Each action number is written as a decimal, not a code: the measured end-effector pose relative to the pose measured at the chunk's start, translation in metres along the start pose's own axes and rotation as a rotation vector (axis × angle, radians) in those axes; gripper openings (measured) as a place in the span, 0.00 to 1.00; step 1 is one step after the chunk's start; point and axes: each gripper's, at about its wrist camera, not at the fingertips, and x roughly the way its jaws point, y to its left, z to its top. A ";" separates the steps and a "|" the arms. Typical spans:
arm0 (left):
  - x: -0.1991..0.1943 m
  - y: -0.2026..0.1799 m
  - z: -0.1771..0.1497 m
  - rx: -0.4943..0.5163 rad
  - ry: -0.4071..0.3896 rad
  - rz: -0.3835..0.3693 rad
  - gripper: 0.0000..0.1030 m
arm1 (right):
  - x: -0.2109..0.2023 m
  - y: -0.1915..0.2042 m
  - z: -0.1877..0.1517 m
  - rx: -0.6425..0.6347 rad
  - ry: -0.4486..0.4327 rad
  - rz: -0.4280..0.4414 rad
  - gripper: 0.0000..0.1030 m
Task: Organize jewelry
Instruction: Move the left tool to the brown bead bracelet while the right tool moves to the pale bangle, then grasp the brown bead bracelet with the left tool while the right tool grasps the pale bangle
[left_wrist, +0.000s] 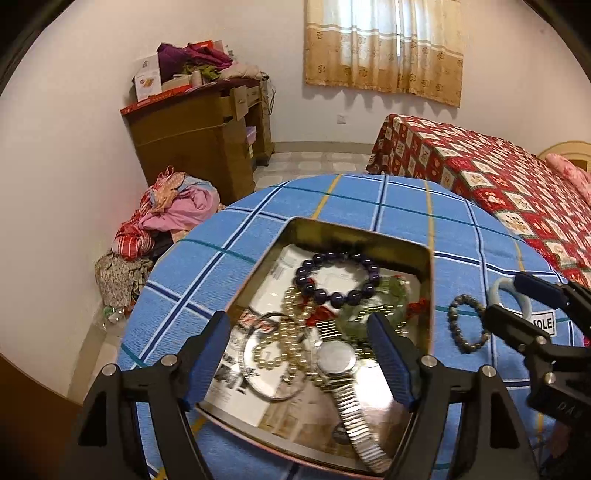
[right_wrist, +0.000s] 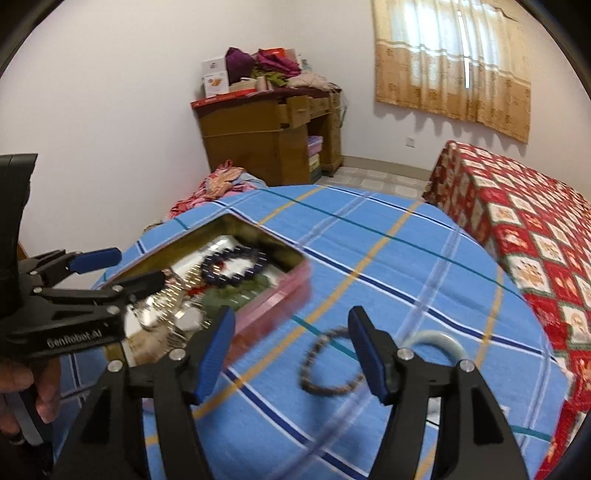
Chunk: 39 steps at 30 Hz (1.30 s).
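Down at the bottom middle of the left wrist view, the left tongs are seen spread wide over the open tin box, with nothing gripped between the blue pads. The box sits on the blue plaid tabletop and is packed with jewelry: a dark purple bead bracelet toward the far side, a silver watch with a stretchy metal band near the bottom edge, a tangle of gold bead chain to its left, and something green (too blurry to be named properly).

Just right of the box, lying on the cloth, a brownish bead bracelet is seen, and beside it a pale jade-colored bangle, partly hidden by the right tongs at the right edge of the frame.

From the right wrist view, the right tongs are also shown wide open and empty, hovering above the brown bracelet; the bangle peeks out behind the right pad. The box is at center left there, fairly smeared by motion blur. The left tongs are seen reaching in over it from the left edge.
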 end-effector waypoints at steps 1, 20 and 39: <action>-0.001 -0.007 0.000 0.012 -0.004 -0.003 0.74 | -0.004 -0.009 -0.004 0.007 0.000 -0.027 0.70; 0.012 -0.126 -0.007 0.227 0.028 -0.076 0.75 | 0.038 -0.094 -0.021 0.103 0.233 -0.198 0.38; 0.031 -0.151 -0.022 0.267 0.080 -0.162 0.74 | -0.006 -0.094 -0.056 0.154 0.166 -0.246 0.12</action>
